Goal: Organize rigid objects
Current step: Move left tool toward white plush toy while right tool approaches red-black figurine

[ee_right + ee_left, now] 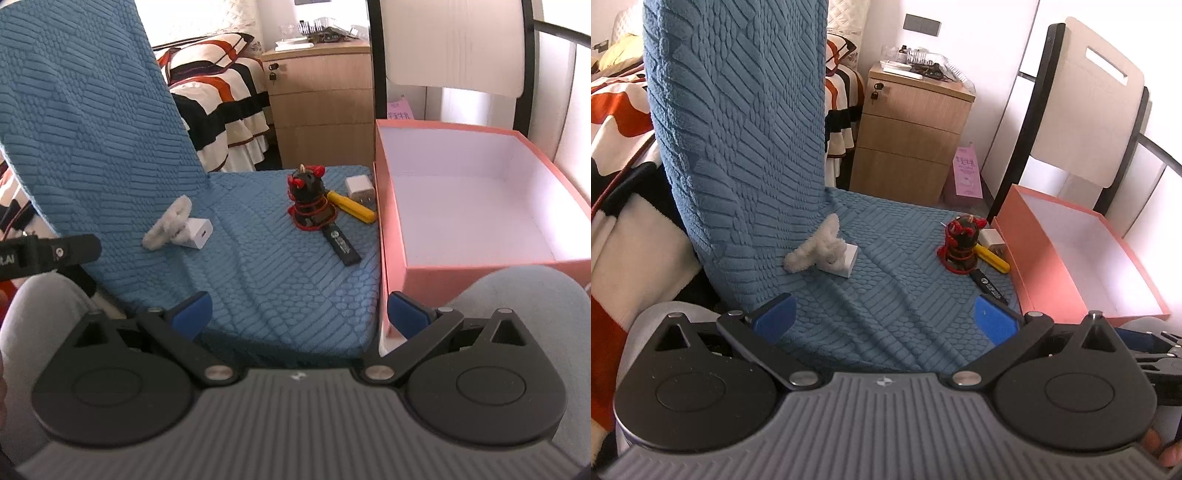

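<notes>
**A:** What does each gripper show?

**B:** The left gripper hangs low over the front of a chair seat covered in blue textured fabric. Its two blue-tipped fingers are spread wide apart and hold nothing. The right gripper sits above the same seat's front edge, its blue-tipped fingers likewise parted and empty.

**A:** Where are the objects to be sorted?

**B:** All lie on the seat. Near the backrest, a white cube-shaped charger with one port touches a fluffy white plush loop that leans on it. Toward the seat's right side stands a small black figurine with red horns and red cord wrapped round it. Just behind it lies a white plug adapter with metal prongs. A yellow stick-shaped tool runs between figurine and adapter. A flat black USB-style stick with pale printing lies in front of the figurine, touching its base.

**A:** And a container?

**B:** An open pink cardboard box with a white interior sits just beside the seat on the right; nothing shows inside it. Behind stand a light wooden drawer cabinet and a bed with a striped orange, black and cream cover.
</notes>
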